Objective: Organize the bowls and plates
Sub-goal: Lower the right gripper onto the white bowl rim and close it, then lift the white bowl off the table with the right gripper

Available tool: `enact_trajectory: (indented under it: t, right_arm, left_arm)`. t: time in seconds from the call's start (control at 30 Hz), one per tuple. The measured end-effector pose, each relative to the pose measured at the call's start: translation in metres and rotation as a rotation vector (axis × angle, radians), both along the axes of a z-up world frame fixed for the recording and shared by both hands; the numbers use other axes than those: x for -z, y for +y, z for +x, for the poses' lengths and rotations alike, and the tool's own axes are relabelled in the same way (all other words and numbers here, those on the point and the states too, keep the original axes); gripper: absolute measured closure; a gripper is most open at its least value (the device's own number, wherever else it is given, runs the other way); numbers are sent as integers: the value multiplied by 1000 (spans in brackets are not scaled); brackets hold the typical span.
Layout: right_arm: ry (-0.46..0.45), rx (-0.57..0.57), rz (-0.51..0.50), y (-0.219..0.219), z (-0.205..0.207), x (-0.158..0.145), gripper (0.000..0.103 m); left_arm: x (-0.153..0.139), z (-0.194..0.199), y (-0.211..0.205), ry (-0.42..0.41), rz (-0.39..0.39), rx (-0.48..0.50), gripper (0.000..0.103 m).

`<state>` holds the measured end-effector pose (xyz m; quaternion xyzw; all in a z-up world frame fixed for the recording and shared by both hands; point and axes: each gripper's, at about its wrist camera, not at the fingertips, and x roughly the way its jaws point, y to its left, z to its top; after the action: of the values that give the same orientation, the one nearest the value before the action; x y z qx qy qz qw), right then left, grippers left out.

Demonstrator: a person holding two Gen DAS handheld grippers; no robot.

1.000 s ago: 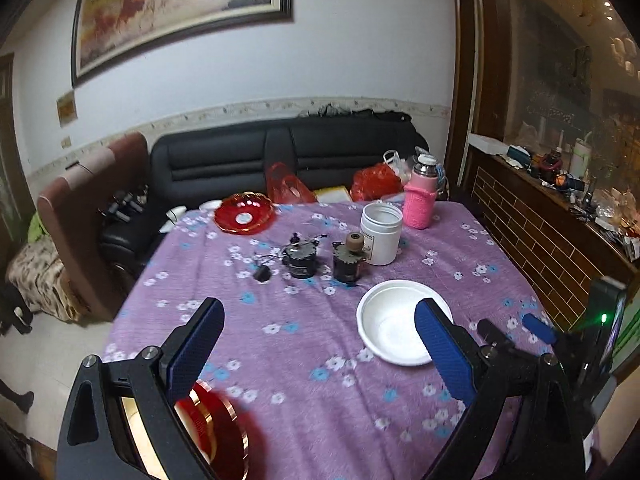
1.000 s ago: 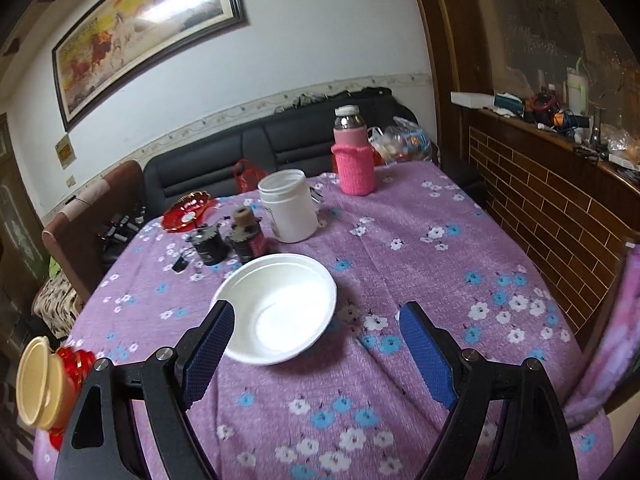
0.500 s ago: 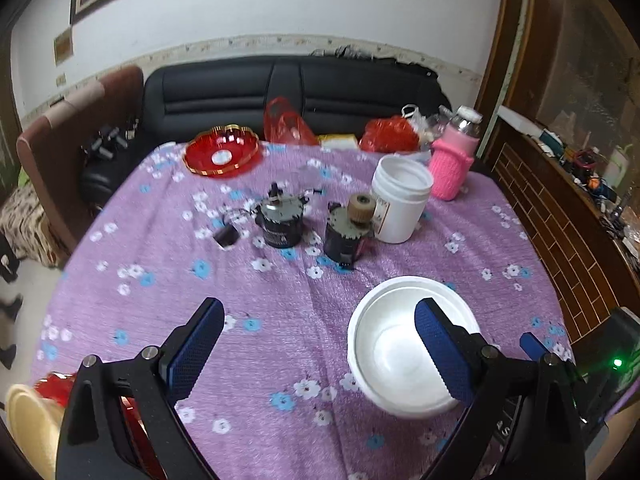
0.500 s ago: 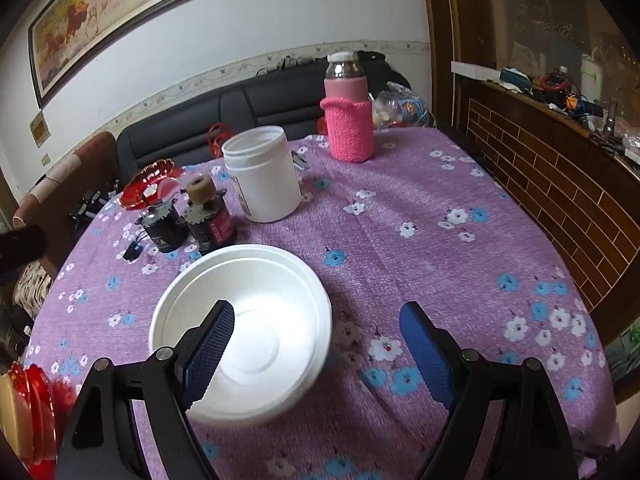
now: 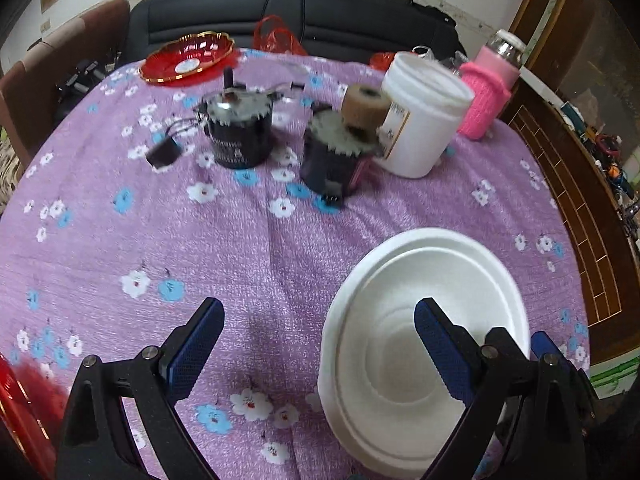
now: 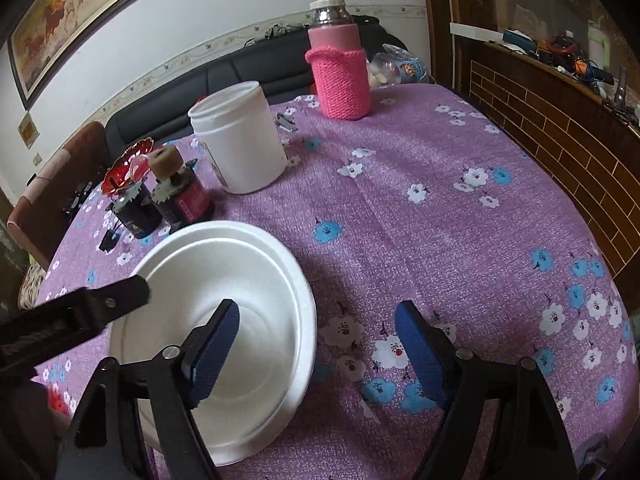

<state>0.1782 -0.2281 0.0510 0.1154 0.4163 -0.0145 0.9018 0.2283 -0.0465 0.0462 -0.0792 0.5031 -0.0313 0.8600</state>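
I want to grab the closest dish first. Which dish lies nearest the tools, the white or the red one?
The white bowl: both tools reach over its rim, near edge of the table. The red dish sits at the far edge, by the sofa.

A purple tablecloth (image 6: 440,216) printed with white and blue flowers covers the table, and on it stand a white plastic jar (image 6: 240,140), a flask in a pink knitted sleeve (image 6: 340,68) and two small dark motors (image 5: 240,132), one of them just beside the jar with a tan roller (image 5: 366,104) on top. A small black plug (image 5: 162,155) on thin wires lies near the other motor. Behind the table a black sofa (image 5: 288,12) holds a red plastic bag (image 5: 276,38), a framed painting (image 6: 72,16) hangs on the white wall, and a cluttered brick-patterned counter (image 6: 552,120) runs along the right side.
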Motion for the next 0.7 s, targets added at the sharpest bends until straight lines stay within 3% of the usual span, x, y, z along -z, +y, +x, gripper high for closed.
enact_trajectory:
  t: [0.17, 0.37, 0.6, 0.7]
  right_arm:
    - [24, -17, 23, 0, 3, 9, 37]
    - [48, -47, 28, 6, 4, 18, 60]
    - [78, -60, 65, 6, 3, 28, 77]
    - [77, -70, 69, 9, 2, 27, 84]
  left_arm:
    - [14, 5, -5, 26, -6, 12, 10]
    - [23, 5, -16, 47, 39, 66, 49]
    - [28, 0, -24, 43, 42, 113, 78]
    - [27, -4, -30, 51, 42, 140, 84]
